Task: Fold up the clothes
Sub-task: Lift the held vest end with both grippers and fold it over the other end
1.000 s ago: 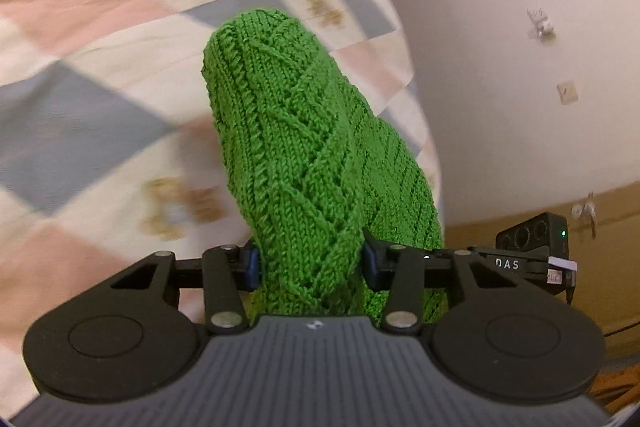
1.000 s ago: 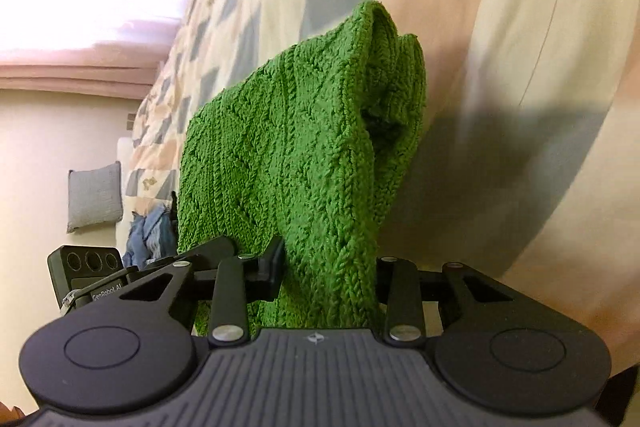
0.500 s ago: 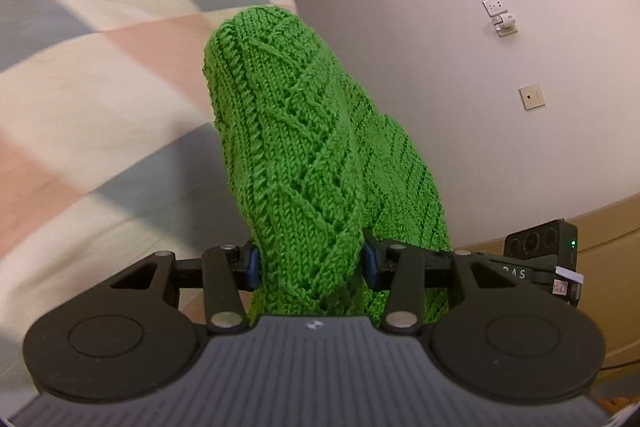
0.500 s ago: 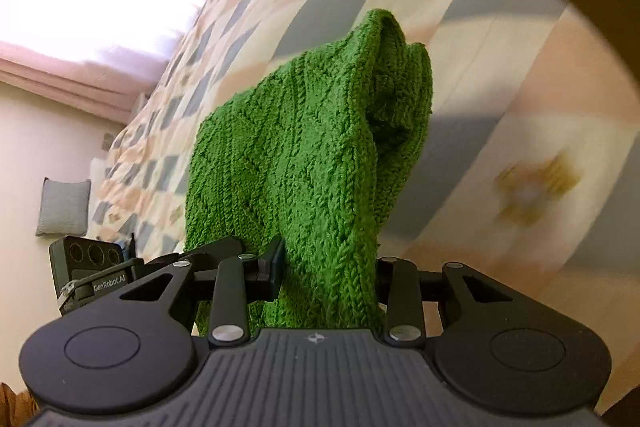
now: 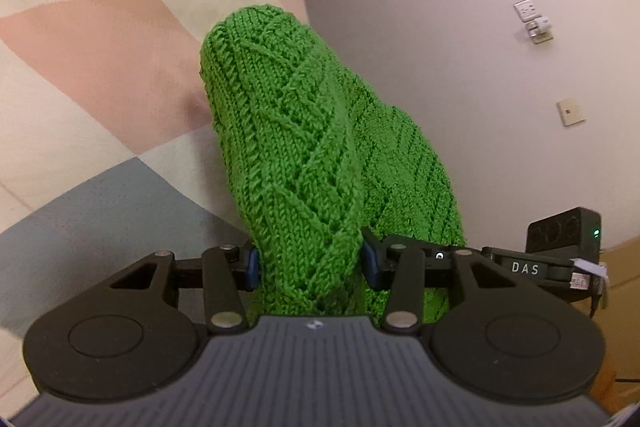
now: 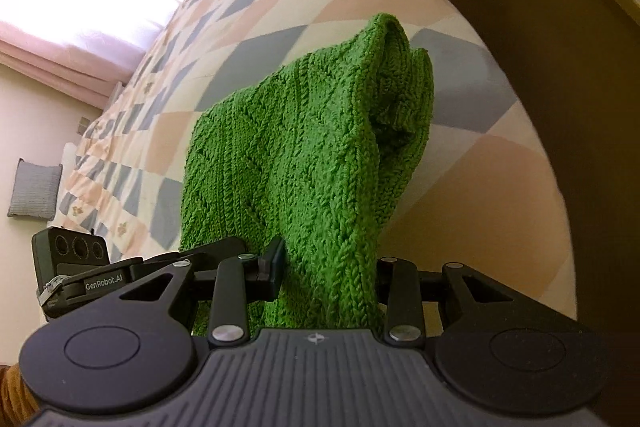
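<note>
A green cable-knit garment (image 5: 296, 147) hangs bunched between both grippers, held up off the bed. My left gripper (image 5: 310, 263) is shut on one bunched part of it. My right gripper (image 6: 328, 267) is shut on another part of the same knit (image 6: 304, 163), which rises in a fold ahead of the fingers. The other gripper's black body shows at the right edge of the left wrist view (image 5: 560, 251) and at the left edge of the right wrist view (image 6: 76, 267). The gripped edges are hidden inside the jaws.
A bed with a pastel diamond-patchwork quilt (image 5: 100, 67) with teddy-bear prints lies below and beyond (image 6: 248, 27). A plain wall with sockets (image 5: 532, 15) is on the right. A grey cushion (image 6: 34, 189) leans by a wall; a dark bed frame (image 6: 560, 67) curves at right.
Both grippers have swung with the knit still clamped: the views turned away from the quilt, showing more wall on the left and the bed's edge and dark frame on the right.
</note>
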Motion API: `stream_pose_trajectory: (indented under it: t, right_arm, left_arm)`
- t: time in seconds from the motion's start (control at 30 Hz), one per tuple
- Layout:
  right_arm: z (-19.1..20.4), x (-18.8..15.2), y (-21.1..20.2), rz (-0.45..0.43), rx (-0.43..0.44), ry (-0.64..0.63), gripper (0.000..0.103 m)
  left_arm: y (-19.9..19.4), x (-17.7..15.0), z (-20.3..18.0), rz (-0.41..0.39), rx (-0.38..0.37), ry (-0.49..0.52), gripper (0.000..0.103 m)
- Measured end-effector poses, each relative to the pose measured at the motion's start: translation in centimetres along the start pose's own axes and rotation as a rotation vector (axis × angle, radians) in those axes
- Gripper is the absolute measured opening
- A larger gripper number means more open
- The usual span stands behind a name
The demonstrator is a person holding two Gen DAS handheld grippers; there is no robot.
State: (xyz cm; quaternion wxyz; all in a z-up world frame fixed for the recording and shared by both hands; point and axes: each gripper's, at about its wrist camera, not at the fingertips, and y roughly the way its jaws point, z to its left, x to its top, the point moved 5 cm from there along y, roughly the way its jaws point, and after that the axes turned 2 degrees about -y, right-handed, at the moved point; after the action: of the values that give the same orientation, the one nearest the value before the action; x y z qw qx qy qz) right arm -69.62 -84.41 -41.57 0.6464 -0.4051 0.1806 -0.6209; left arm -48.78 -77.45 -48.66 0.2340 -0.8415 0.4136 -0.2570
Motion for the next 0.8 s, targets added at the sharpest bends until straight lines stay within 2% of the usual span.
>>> stream_pose_trajectory:
  t: [0.1, 0.13, 0.17, 0.2, 0.27, 0.3, 0.33, 0.37, 0.5, 0.57, 0.63, 0.67, 0.7, 0.8]
  right_arm:
    - [-1.9, 0.4, 1.6, 0.016, -0.015, -0.006, 0.035]
    - [-2.7, 0.3, 2.3, 0.019, -0.025, -0.004, 0.035]
    - [-3.6, 0.1, 3.0, 0.017, -0.042, 0.01, 0.038]
    - [-4.5, -0.1, 3.5, 0.014, -0.059, 0.027, 0.046]
    - [-5.3, -0.6, 3.9, -0.018, -0.062, 0.088, 0.051]
    - [-5.4, -0.9, 3.5, -0.05, -0.061, 0.115, 0.057]
    - [-5.4, -1.2, 2.9, -0.093, -0.089, 0.135, 0.059]
    - [-5.4, -1.5, 2.3, -0.135, -0.119, 0.155, 0.067]
    - [-4.9, -3.6, -2.6, -0.339, -0.354, 0.2, 0.068]
    - [-3.5, -5.3, -4.8, -0.437, -0.428, 0.183, 0.065]
    - [-1.6, -7.2, -5.4, -0.484, -0.457, 0.144, 0.051]
    - [-0.6, -8.2, -5.1, -0.493, -0.445, 0.125, 0.042]
    - [0.4, -9.1, -4.5, -0.494, -0.441, 0.108, 0.037]
    - [2.6, -11.8, -2.1, -0.49, -0.466, 0.055, 0.034]
  left_arm:
    - [1.6, -0.3, 1.9, 0.007, 0.068, -0.005, 0.045]
    - [1.7, -0.4, 2.1, 0.014, 0.068, -0.005, 0.046]
    - [1.7, -0.4, 2.4, 0.022, 0.066, -0.004, 0.046]
    - [1.5, -0.2, 2.2, 0.031, 0.071, 0.009, 0.047]
    - [0.7, 0.1, 1.7, 0.052, 0.086, 0.053, 0.047]
    - [0.1, 0.4, 1.5, 0.058, 0.096, 0.079, 0.046]
    - [-0.7, 0.7, 1.1, 0.055, 0.111, 0.116, 0.045]
    - [-1.5, 1.1, 0.7, 0.052, 0.126, 0.155, 0.044]
    - [-4.7, 3.5, -2.3, -0.042, 0.181, 0.369, 0.036]
    - [-4.7, 5.1, -3.6, -0.075, 0.189, 0.467, 0.035]
    - [-3.9, 6.3, -4.9, -0.097, 0.193, 0.56, 0.033]
    - [-2.8, 6.6, -5.2, -0.087, 0.199, 0.606, 0.029]
    - [-1.7, 6.9, -5.4, -0.074, 0.205, 0.652, 0.026]
    - [1.5, 6.4, -4.1, 0.004, 0.237, 0.749, 0.018]
